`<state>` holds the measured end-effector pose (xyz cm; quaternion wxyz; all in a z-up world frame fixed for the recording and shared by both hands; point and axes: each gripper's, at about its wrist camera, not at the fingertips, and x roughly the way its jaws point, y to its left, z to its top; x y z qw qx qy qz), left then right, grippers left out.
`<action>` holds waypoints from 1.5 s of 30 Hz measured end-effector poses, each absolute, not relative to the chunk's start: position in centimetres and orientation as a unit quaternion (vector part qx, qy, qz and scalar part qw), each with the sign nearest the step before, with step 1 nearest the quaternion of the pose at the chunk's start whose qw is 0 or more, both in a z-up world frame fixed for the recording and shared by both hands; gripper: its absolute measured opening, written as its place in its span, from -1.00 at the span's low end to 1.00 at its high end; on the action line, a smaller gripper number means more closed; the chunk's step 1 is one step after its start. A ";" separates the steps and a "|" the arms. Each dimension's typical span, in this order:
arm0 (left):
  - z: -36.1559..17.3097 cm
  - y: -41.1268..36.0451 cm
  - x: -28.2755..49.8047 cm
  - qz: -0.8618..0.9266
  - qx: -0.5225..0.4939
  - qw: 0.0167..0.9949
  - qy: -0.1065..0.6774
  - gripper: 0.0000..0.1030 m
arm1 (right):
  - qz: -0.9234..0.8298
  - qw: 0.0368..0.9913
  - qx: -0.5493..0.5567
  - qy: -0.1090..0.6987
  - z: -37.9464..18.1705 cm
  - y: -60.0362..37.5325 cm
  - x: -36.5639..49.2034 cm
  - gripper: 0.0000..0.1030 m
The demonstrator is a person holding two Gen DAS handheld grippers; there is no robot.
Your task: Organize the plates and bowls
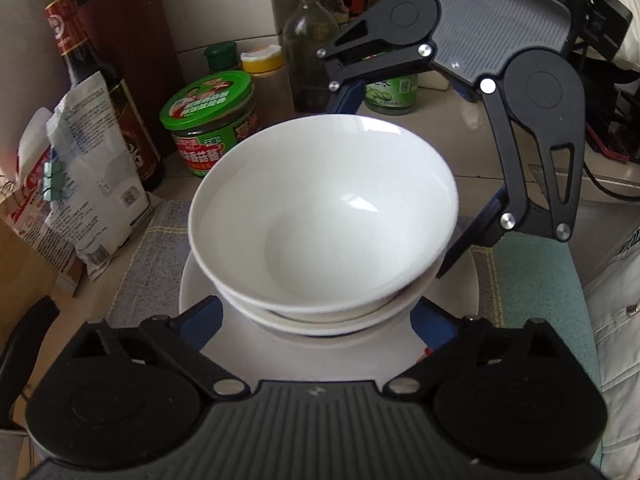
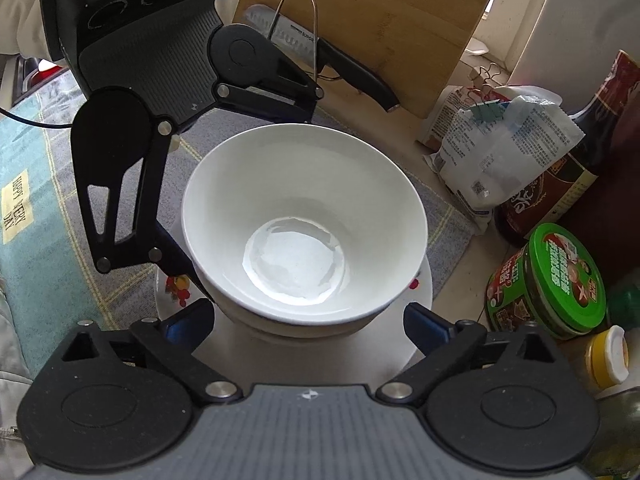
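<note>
A stack of white bowls (image 1: 324,216) sits on a white plate (image 1: 192,292) on a grey cloth. In the right wrist view the top bowl (image 2: 304,216) fills the middle, above the plate (image 2: 416,312), which has a small red fruit print. My left gripper (image 1: 316,316) is open, its blue-tipped fingers on either side of the stack's near side. My right gripper (image 2: 308,320) is open too, straddling the stack from the opposite side; it shows in the left wrist view (image 1: 404,184) beyond the bowls. The jaws stand wide, apart from the bowls.
A green-lidded jar (image 1: 212,128), sauce bottles (image 1: 104,92), an oil bottle (image 1: 312,48) and clipped packets (image 1: 80,184) crowd the back left. A wooden cutting board (image 2: 368,24) with a knife (image 2: 340,60) stands behind. A teal mat (image 2: 32,184) lies beside the grey cloth.
</note>
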<state>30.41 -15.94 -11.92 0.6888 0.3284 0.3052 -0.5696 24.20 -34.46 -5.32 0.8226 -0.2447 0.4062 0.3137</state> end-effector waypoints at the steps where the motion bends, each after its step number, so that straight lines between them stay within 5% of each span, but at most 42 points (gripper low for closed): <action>1: -11.8 -15.6 30.4 -0.563 0.324 0.696 0.306 0.96 | 0.312 0.823 -0.244 0.406 -5.3 -34.5 24.0 1.00; 14: -8.8 -8.8 26.4 -0.426 0.205 0.836 0.279 0.99 | 0.261 0.855 -0.179 0.410 -4.1 -35.1 20.8 1.00; 24: -8.4 -7.1 21.8 -0.329 0.164 0.892 0.264 0.99 | 0.065 0.881 -0.047 0.465 -4.4 -31.2 17.8 1.00; 45: -2.9 -1.7 15.3 -0.271 0.114 0.907 0.301 0.99 | -0.121 0.905 0.080 0.400 -0.9 -25.5 6.4 1.00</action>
